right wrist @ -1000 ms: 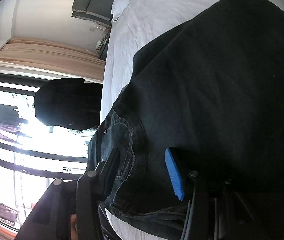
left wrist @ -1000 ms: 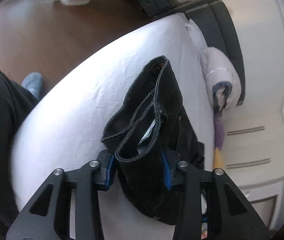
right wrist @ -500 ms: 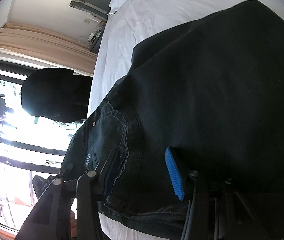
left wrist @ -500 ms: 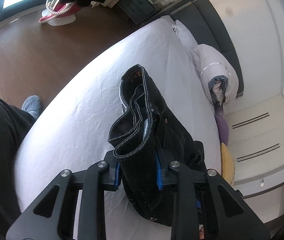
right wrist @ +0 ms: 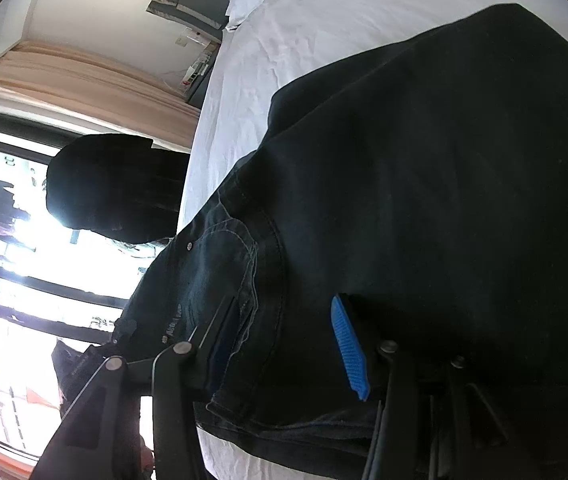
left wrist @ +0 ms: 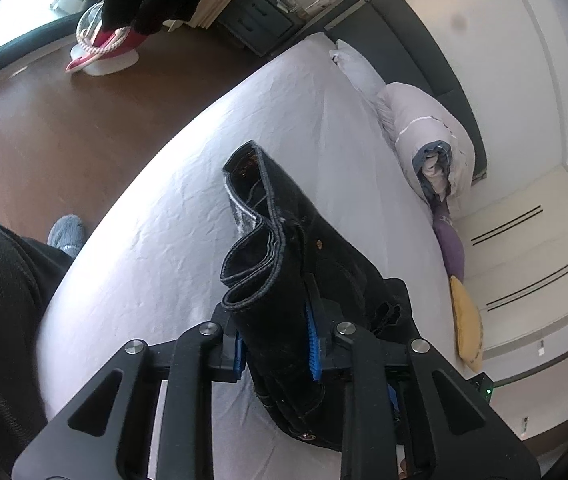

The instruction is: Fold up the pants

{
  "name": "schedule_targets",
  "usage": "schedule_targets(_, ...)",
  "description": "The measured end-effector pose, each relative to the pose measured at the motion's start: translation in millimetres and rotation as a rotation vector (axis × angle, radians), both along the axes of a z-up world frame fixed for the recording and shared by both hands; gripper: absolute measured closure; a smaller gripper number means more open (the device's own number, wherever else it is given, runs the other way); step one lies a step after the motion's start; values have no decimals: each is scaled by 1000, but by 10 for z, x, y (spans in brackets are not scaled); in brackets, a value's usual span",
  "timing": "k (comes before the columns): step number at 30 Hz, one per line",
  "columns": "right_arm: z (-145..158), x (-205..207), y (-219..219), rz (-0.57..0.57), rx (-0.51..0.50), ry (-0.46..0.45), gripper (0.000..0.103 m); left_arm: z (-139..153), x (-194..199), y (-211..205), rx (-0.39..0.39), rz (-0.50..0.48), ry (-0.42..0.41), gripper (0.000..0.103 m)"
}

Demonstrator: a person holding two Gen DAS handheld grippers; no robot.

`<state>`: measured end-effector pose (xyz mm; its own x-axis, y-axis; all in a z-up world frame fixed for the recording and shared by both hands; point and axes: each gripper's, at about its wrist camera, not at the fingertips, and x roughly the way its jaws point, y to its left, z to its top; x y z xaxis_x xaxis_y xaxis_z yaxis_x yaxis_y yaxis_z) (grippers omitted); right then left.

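Left tongs (left wrist: 274, 346) clamp a bunched waistband fold of the pants (left wrist: 284, 280), lifted off the bed (left wrist: 164, 208). Right tongs (right wrist: 284, 344) straddle the denim, grip unclear. Risk: thick layers slip out, so the fold sags unevenly onto the bed.

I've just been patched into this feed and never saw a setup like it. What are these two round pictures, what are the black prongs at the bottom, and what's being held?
Each round picture comes from a fisheye camera on a hand-held gripper that a person carries, one in each hand; no robot arm is involved. The black prongs are the two fingers with blue pads. In the left wrist view, the left hand-held gripper is shut on a bunched edge of the black jeans, raised over the white bed sheet. In the right wrist view, the right hand-held gripper straddles the jeans near a pocket; whether it is clamped is unclear.
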<state>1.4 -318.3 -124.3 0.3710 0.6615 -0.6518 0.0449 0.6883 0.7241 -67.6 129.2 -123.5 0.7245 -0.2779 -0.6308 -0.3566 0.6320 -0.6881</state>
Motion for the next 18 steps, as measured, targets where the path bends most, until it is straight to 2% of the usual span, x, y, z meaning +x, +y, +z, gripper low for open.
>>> schedule_targets(5, 18, -2, 12, 11, -8, -18, 48, 316, 106, -159, 71, -46, -46, 87)
schedule_targets(7, 58, 2, -1, 15, 4, -18, 44, 490, 176, -282, 107, -78, -69, 87)
schedule_targets(9, 125, -10, -86, -14, 42, -18, 33, 723, 272, -502, 183, -133, -107, 87)
schedule_targets(12, 253, -31, -328, -62, 100, -45, 32, 1046, 450, -1007, 295, -257, -174, 87)
schedule_targets(15, 357, -43, -636, -105, 152, -55, 29, 1292, 593, -1791, 449, -433, -247, 87)
schedule_targets(16, 391, -43, -753, -116, 179, -60, 29, 1314, 616, -1983, 483, -473, -258, 87)
schedule_targets(18, 445, -34, -896, -120, 204, -66, 25, 1262, 657, -2557, 599, -599, -274, 87)
